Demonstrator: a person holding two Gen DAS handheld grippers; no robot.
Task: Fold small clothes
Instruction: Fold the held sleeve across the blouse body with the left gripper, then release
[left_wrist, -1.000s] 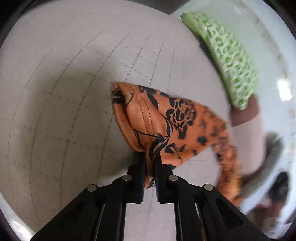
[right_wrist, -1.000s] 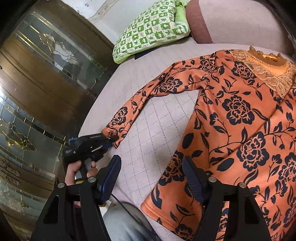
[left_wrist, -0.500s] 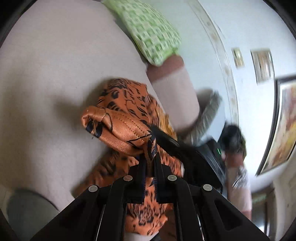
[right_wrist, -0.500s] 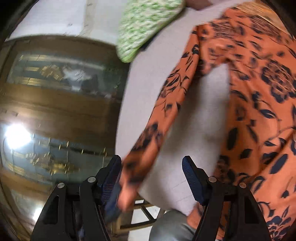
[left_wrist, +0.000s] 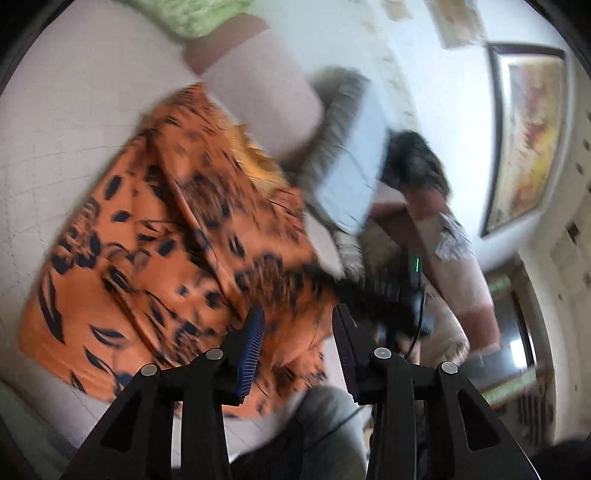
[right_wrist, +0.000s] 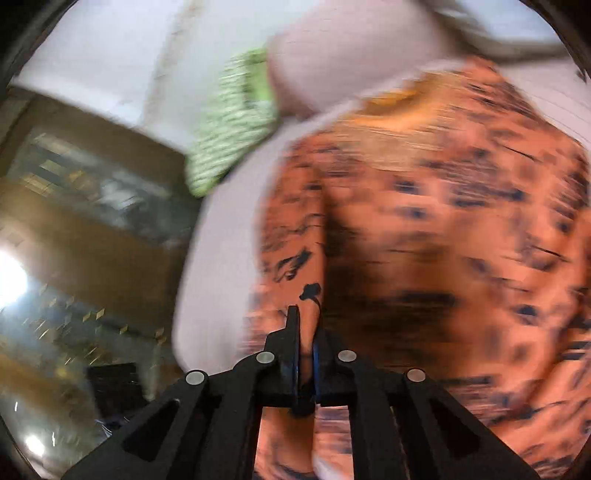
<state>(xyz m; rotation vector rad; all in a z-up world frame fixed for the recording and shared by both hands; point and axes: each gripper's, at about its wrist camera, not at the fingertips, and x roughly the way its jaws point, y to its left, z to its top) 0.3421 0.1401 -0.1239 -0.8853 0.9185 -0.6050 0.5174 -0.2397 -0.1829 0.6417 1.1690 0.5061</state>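
Right tool (right_wrist: 306, 332) seemingly clamping blouse (right_wrist: 443, 240).

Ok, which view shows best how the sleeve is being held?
The right wrist view: the right gripper is pinched shut on the sleeve of the orange floral top. The left wrist view shows the left gripper open above the blurred top, holding nothing.

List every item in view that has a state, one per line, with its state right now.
Left tool: open, holding nothing.
Right tool: shut on a fold of the blouse.
Orange floral-print blouse: on the bed, one sleeve folded across its body.
Green patterned pillow: lying at the bed's head.
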